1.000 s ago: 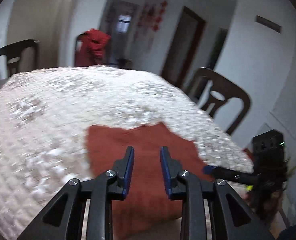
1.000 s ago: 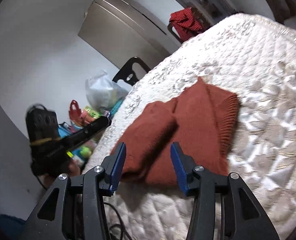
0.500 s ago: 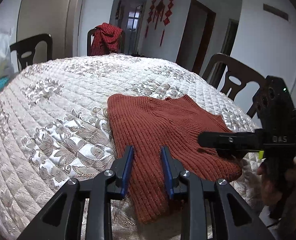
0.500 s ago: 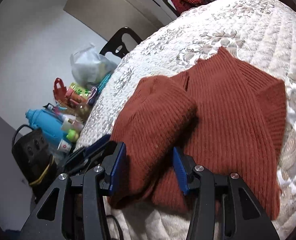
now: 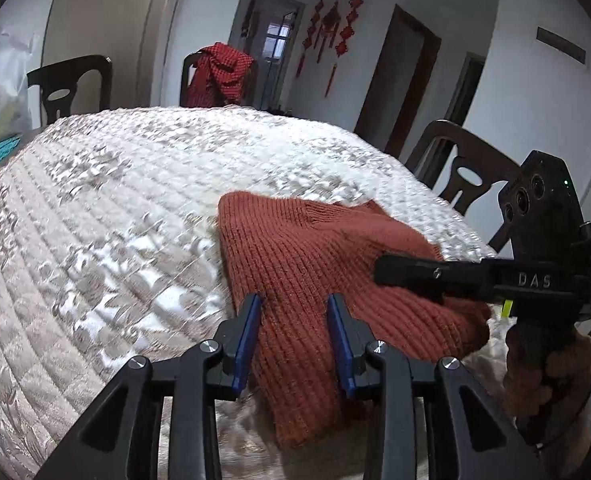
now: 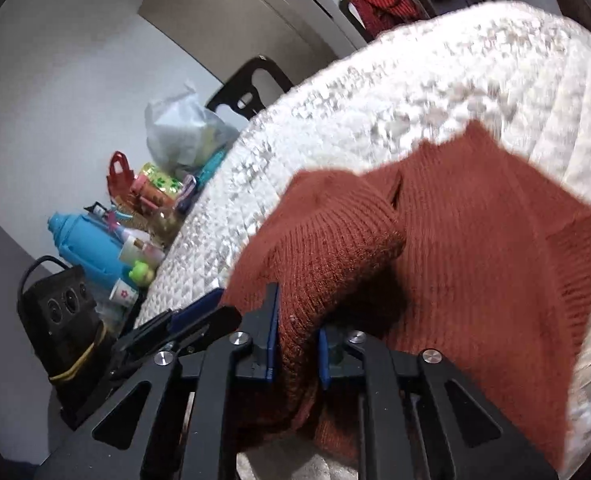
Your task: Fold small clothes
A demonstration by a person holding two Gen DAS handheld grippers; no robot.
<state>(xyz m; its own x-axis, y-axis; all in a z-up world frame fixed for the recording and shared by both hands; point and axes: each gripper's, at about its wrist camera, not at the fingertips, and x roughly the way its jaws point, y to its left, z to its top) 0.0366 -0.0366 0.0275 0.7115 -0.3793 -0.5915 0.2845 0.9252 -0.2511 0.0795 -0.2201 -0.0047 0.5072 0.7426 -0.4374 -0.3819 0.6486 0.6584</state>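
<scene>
Rust-red ribbed knit sweater [image 5: 319, 264]: one, lying on the table.
Black two-finger grippers with blue pads: two, the left gripper [image 5: 294, 336] and the right gripper [image 6: 295, 340].
Quilted cream floral table cover [image 5: 107, 216]: one.
Dark wooden chairs with cut-out backs: three in the left wrist view, one at the far left [image 5: 69, 88], one at the far side [image 5: 191, 76], one at the right [image 5: 461, 172].
Red checked cloth [image 5: 221, 74] draped on a chair: one.
Red hanging knot ornaments [image 5: 333, 28] on the wall: a cluster, count unclear.
Blue plastic bottle [image 6: 85, 246]: one.
White plastic bag [image 6: 183, 134]: one.
</scene>
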